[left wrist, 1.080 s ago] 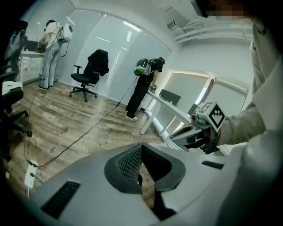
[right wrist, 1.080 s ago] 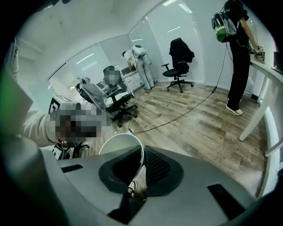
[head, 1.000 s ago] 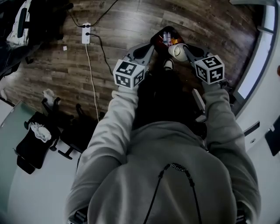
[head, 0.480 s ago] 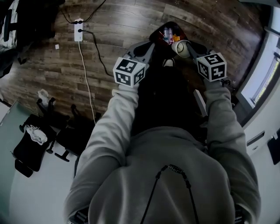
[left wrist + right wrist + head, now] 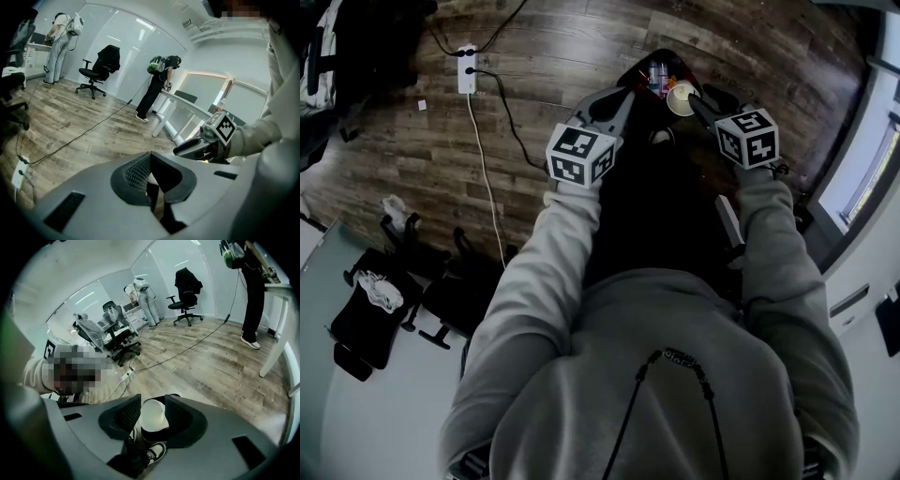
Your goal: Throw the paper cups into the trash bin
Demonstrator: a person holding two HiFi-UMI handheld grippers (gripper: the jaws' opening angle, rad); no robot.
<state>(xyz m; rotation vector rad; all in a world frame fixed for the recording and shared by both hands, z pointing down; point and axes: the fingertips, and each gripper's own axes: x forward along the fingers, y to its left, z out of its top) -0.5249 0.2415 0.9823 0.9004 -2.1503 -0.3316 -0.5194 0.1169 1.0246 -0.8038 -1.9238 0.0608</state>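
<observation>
Floor [image 5: 544, 56]: wood planking, extending ahead of and to both sides of the grippers.

Person [image 5: 656, 375]: grey hooded top, both arms reaching forward, one gripper in each hand.

Chairs [image 5: 441, 281]: dark office chairs on the floor, well behind and left of the left gripper.

Bin [image 5: 639, 67]: dark, open-topped, standing on the floor just ahead of both grippers; mixed litter visible inside. It sits nearer the right gripper's tips than the left's.

Left gripper [image 5: 150, 157]: jaws standing together, pads meeting along a single line. Its tips lie at the near left edge of the bin.

Right gripper [image 5: 692, 101]: jaws spread and just been opening, with the cup between the pads. In the right gripper view a narrow gap shows on the left side of the cup; the pads are not pressing on it.

Cup [image 5: 153, 417]: white paper cup, mouth facing up toward the head camera, directly between the right gripper's pads and over the bin's dark opening. Whether it rests on anything cannot be told.

Shoe [image 5: 157, 451]: dark with a pale sole, on the floor below the right gripper's jaws.

Power strip [image 5: 468, 70]: white, on the floor well to the left of the left gripper — a dark cable is plugged into it.
</observation>
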